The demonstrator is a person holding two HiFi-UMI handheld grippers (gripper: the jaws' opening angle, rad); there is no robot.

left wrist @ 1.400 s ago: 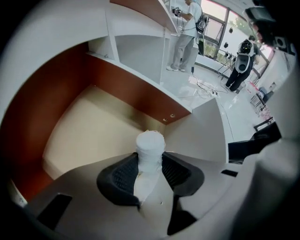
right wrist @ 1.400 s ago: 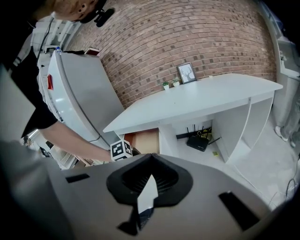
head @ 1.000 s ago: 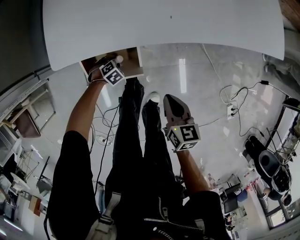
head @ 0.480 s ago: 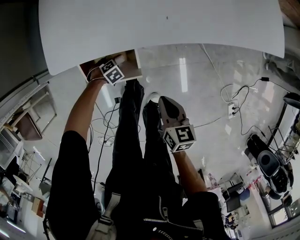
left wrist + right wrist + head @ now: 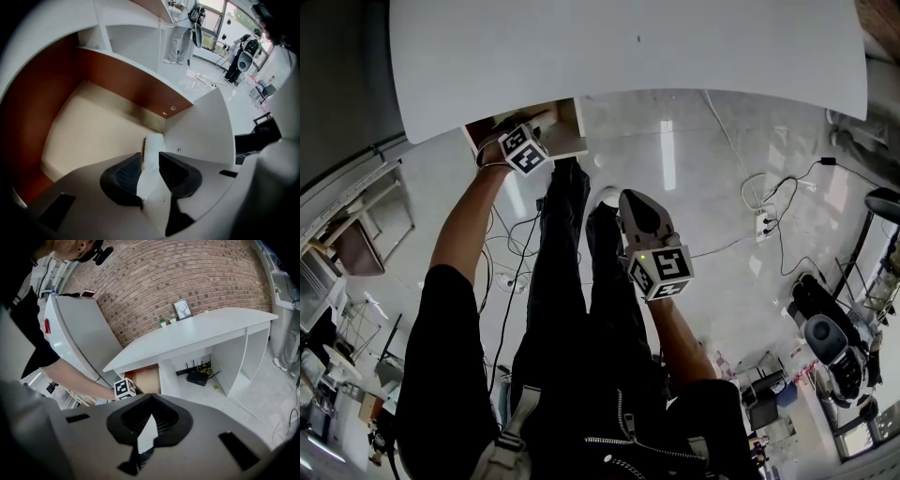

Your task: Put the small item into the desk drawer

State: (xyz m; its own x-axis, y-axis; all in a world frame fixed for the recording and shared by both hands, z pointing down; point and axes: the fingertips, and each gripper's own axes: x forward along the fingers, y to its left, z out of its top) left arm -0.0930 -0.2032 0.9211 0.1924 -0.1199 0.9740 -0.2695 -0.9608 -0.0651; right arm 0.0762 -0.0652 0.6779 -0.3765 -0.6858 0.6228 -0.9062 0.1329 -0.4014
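While the left gripper point(image 5: 151, 161) has stayed over the open drawer point(image 5: 126, 89), near its front edge, its jaws are closing on the small item point(image 5: 153, 143) between them, so it isn't released yet; the right gripper point(image 5: 149, 423) hangs empty, jaws together.

Plain white table top point(image 5: 628, 47). Open wooden drawer point(image 5: 93, 126): pale beige bottom, red-brown walls. Small white item point(image 5: 152, 143) between black ribbed pads point(image 5: 124, 173) of the grey left claw point(image 5: 151, 157), jaws closing. White marker cube point(image 5: 523, 150) with black squares. Red-brown brick wall point(image 5: 187, 273). Glossy pale grey floor point(image 5: 703, 178).
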